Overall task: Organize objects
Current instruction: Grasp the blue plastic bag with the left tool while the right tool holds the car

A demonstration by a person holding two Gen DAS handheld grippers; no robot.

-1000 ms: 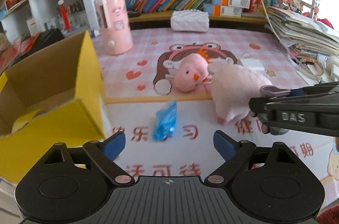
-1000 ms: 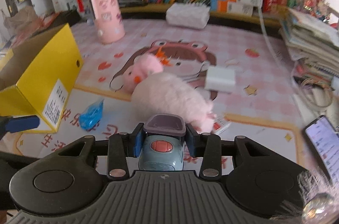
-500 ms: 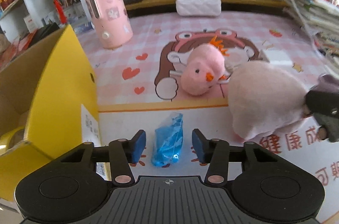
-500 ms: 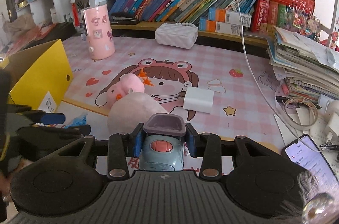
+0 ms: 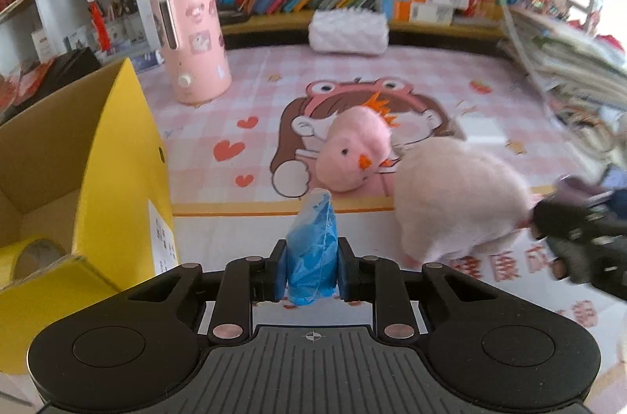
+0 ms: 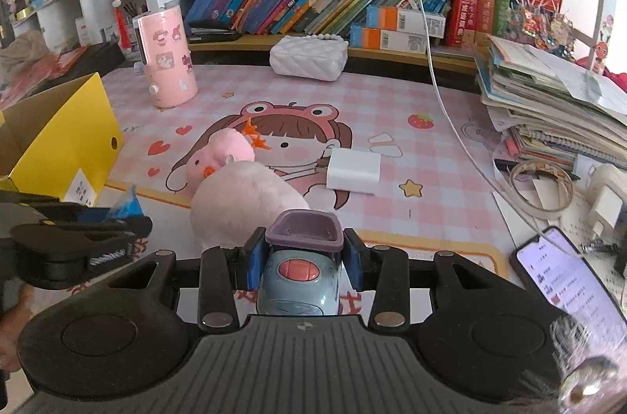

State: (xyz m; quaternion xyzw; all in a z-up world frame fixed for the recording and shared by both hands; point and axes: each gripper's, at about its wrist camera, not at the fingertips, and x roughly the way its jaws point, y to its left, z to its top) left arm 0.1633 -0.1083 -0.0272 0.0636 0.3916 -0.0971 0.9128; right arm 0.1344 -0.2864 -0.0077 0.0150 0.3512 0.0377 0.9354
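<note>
My left gripper [image 5: 309, 265] is shut on a crumpled blue plastic packet [image 5: 311, 249], held just above the desk mat. My right gripper [image 6: 301, 257] is shut on a grey-blue toy car [image 6: 299, 277] with a purple top and a red button. A pink plush chick [image 5: 411, 187] lies on the mat ahead of both grippers; it also shows in the right wrist view [image 6: 239, 194]. An open yellow cardboard box [image 5: 94, 179] stands at the left, with a roll of yellow tape [image 5: 35, 253] inside. The left gripper shows at the left of the right wrist view [image 6: 98, 222].
A pink cylinder cup [image 5: 192, 38] and a white quilted pouch [image 5: 347, 32] stand at the back by the bookshelf. A white charger block [image 6: 354, 169] lies mid-mat. A stack of papers [image 6: 548, 104], a tape ring [image 6: 542, 188] and a phone [image 6: 568, 281] are at the right.
My left gripper moved forward over the blue packet and closed on it. My right gripper kept hold of the toy car and rose and pulled back.
</note>
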